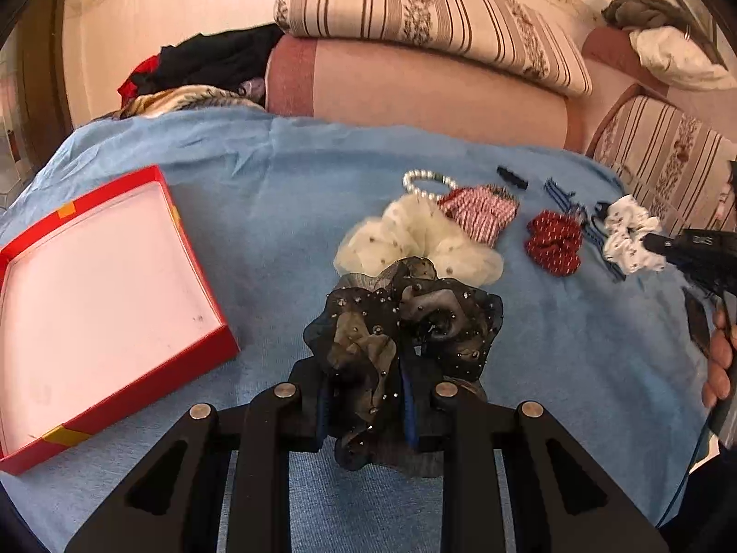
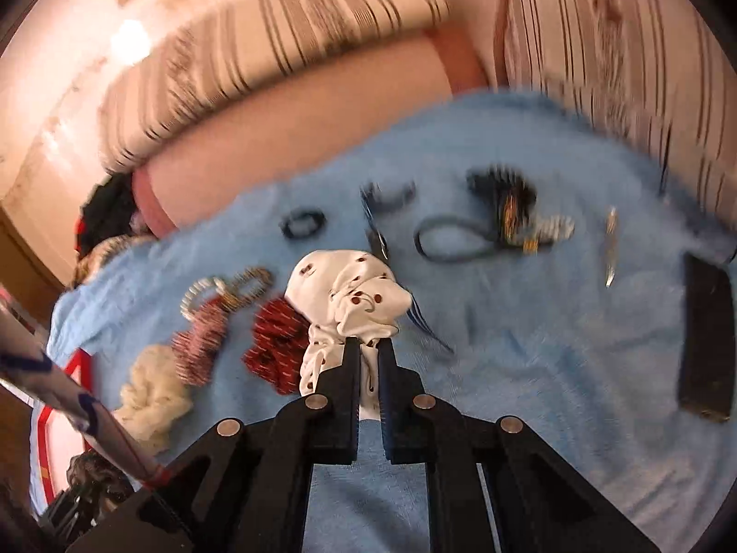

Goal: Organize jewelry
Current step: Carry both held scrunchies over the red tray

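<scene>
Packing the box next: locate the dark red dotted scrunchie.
The dark red dotted scrunchie lies on the blue cloth, right of centre in the left wrist view, between the red-and-white striped scrunchie and white patterned scrunchie.

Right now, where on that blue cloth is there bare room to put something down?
Bare cloth lies between the red box and the cream scrunchie; the box's floor is bare too. Crowded: the row from the pearl bracelet to the white scrunchie.
</scene>
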{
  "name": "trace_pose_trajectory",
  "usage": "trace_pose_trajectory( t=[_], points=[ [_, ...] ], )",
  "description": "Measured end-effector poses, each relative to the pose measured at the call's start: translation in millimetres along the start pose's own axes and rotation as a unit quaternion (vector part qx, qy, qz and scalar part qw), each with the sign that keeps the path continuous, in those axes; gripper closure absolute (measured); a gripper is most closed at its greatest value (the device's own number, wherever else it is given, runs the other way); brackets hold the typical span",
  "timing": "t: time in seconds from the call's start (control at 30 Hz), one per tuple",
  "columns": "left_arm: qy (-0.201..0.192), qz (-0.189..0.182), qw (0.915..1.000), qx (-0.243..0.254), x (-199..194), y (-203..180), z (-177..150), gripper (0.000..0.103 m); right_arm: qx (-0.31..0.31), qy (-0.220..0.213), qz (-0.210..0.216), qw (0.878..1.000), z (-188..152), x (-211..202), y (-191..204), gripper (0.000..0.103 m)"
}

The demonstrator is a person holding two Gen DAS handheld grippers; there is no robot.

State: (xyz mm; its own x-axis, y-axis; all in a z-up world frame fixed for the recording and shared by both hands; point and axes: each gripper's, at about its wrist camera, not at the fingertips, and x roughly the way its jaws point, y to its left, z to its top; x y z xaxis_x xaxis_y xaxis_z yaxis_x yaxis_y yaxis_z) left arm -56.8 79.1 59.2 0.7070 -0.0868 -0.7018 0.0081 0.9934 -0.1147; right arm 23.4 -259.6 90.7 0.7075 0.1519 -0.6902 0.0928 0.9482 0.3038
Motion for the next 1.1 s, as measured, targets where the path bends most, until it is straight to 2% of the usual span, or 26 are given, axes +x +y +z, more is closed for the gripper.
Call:
trace_pose_trajectory(
  t=[0.13, 0.23, 0.47, 0.87, 1.1],
  points=[
    [-0.016, 0.0, 0.9999, -0.006, -8, 2, 3, 0.08, -0.041, -0.043, 0.039, 0.997, -5, -23, 25, 0.095],
    [-0.021, 0.004, 0.9997, -0.01, -11, 4, 4, 0.08, -0.063, -0.049, 0.064, 0.995, -8, -26, 42, 0.095],
    [-0.023, 0.013, 0.9995, -0.017, -14, 10, 4, 0.08, -0.098, -0.026, 0.087, 0.991, -27, -17, 66, 0.095],
    [-0.029, 0.018, 0.999, -0.029, -25, 19, 3, 0.08, -0.118, -0.019, 0.102, 0.988, -41, -19, 85, 0.095],
    [-0.039, 0.024, 0.998, -0.045, -36, 31, 5, 0.08, -0.131, -0.009, 0.125, 0.983, -52, -22, 108, 0.095]
  ],
)
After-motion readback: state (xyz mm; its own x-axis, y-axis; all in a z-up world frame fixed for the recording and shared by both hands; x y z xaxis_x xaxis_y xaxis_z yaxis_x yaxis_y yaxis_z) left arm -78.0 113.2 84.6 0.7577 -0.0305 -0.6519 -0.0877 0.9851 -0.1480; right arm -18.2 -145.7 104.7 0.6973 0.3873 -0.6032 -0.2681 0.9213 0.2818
